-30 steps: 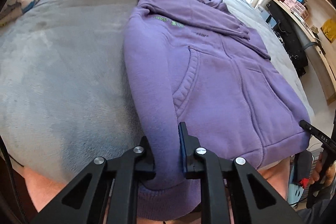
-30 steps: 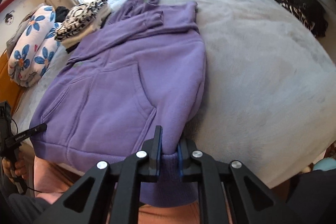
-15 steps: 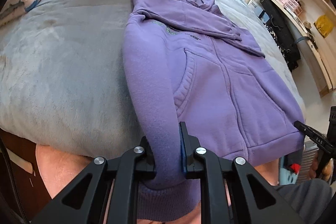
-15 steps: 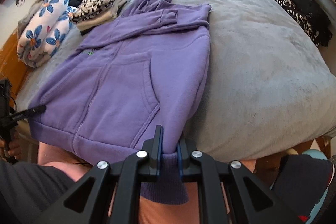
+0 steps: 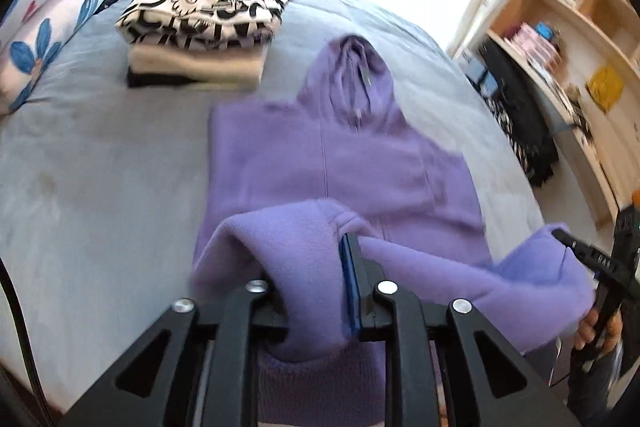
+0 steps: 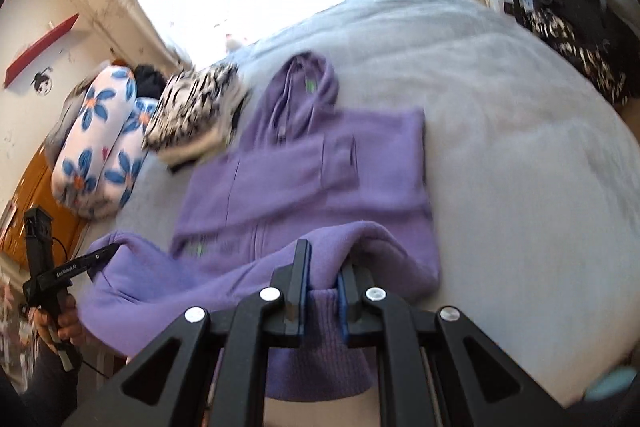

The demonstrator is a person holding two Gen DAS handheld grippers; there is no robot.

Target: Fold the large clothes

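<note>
Purple hoodie (image 5: pixel 360 163) hem raised off grey bed (image 5: pixel 100 187), both grippers clamped on it

Grey bed (image 5: pixel 100 187) bears purple hoodie (image 5: pixel 380 163), seemingly three folded clothes (image 5: pixel 200 27).

hoodie (image 5: pixel 372 163): matt purple fleece, ribbed hem; bed cover (image 5: pixel 100 167): plush grey; fingers (image 5: pixel 350 267): matt black plastic
</note>
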